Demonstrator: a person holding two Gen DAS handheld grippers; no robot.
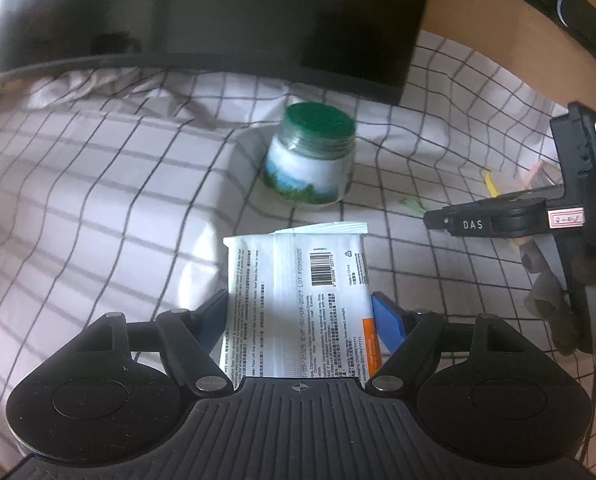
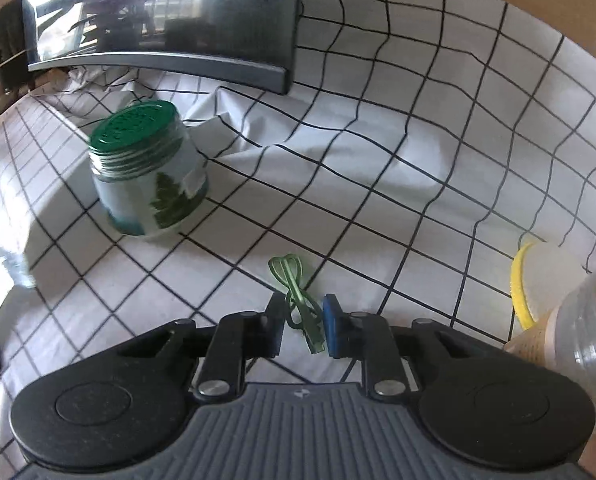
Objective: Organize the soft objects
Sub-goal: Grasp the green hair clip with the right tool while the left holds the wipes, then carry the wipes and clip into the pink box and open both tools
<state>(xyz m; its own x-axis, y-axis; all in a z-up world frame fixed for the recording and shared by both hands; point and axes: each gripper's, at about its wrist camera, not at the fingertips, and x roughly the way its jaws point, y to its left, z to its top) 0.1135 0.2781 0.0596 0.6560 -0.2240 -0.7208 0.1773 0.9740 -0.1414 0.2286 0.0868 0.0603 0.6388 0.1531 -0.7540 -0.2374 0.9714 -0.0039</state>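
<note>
A green-lidded jar (image 1: 312, 156) is standing on the checked cloth (image 1: 98, 184) between the two grippers, in front of a dark monitor (image 1: 218, 16) whose lower edge is resting on the rumpled cloth. In the right wrist view a yellow-rimmed clear container (image 2: 526, 284) and a clear bottle (image 2: 578, 344) are crowding the right edge.

The wipes pack (image 1: 298, 300) is showing a barcode, "Made in China", "LOT FC092025" and "EXP 02/09/2027". The right gripper's side is reading "DAS".

The left gripper (image 1: 302, 320) is holding the pack, its fingers pressing both side edges, the pack sticking up toward the jar. The right gripper (image 2: 302, 328) is standing narrow around a green cable (image 2: 294, 296) lying on the cloth; whether the pads are pressing it I cannot tell.
</note>
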